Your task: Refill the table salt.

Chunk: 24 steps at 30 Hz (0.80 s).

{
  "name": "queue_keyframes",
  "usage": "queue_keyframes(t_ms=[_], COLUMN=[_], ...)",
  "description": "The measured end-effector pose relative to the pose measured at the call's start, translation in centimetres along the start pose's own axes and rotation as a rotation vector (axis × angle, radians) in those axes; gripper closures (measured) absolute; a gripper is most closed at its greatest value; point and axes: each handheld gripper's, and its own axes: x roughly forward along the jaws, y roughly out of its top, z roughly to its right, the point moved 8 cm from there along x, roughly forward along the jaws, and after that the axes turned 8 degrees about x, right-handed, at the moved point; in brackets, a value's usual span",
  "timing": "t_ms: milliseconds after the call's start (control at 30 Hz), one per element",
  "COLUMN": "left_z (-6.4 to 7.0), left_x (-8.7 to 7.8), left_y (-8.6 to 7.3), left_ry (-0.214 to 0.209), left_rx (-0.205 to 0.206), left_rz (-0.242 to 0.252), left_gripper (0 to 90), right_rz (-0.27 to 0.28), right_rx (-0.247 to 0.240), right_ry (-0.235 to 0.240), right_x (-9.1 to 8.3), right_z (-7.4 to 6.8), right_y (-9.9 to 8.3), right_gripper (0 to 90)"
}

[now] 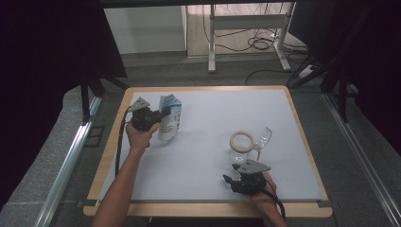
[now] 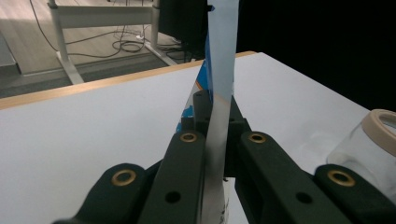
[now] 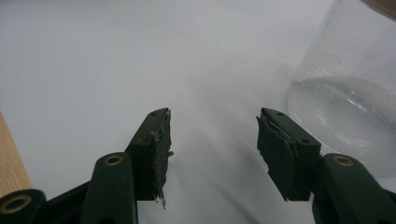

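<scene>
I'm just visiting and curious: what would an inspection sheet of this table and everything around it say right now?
Surface: pale grey table top with a wooden rim.
Job's things: blue and white pouch held up at the left; clear glass jar with a tan ring at its mouth, standing at the right.
Clutter: nothing seen.
Grippers: left gripper clamped on the pouch's edge; right gripper open, close beside the jar, not touching.
Cables: one trails from each gripper; more lie on the floor beyond.
Surroundings: white desk frame, dark curtains at both sides.
</scene>
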Motion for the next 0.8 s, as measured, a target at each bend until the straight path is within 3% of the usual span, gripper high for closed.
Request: queue_keyframes(t_ms=[200,467,800], left_z=[1.0,3.2,4.9], left_x=[-0.2,-0.7,-0.6], left_y=[0.3,1.0,0.6], left_ry=[-0.029,-0.069,-0.105], left_rx=[-0.001,0.033,0.025], left_rz=[0.009,0.01,0.018], left_gripper=[89.9,89.9,89.9], right_rz=[0.001,-0.004,0.013], right_rx=[0.004,-0.011,-0.026], right_ry=[0.002,0.014,0.008], right_x=[0.0,0.5,0.6], right_z=[0.0,-0.7,-1.3], right_y=[0.1,0.3,1.0], right_gripper=[44.7,43.9,41.7])
